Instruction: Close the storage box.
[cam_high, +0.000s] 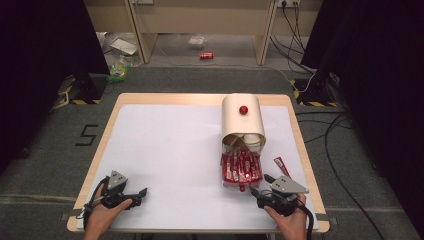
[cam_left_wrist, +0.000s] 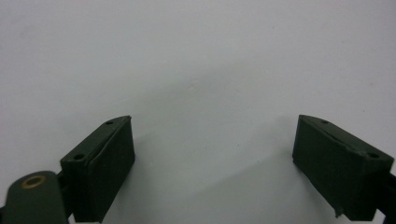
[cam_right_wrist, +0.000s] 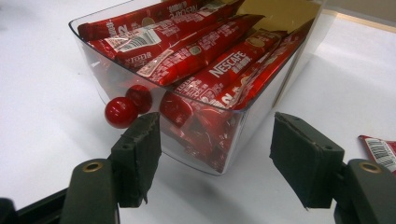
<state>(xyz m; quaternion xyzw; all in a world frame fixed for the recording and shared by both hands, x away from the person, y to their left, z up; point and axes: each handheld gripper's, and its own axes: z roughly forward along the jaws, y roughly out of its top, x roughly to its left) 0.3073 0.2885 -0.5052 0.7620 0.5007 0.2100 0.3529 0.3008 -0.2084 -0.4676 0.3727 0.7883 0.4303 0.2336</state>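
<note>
- bench (cam_high: 165, 150): white top; carries the clear drawer (cam_right_wrist: 116, 70)
- clear drawer: pulled out of the cream box (cam_high: 242, 117); full of red sachets (cam_right_wrist: 224, 65)
- right tongs (cam_right_wrist: 215, 154): released, just before the drawer's front
- left tongs (cam_left_wrist: 212, 163): released, well left of the drawer
- red knob (cam_right_wrist: 120, 112): on the drawer's front

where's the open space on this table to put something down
The white table top is bare across its whole left half, from the left gripper up to the far edge. It is crowded on the right: the clear drawer of red sachets, the loose sachet and the right gripper.
</note>
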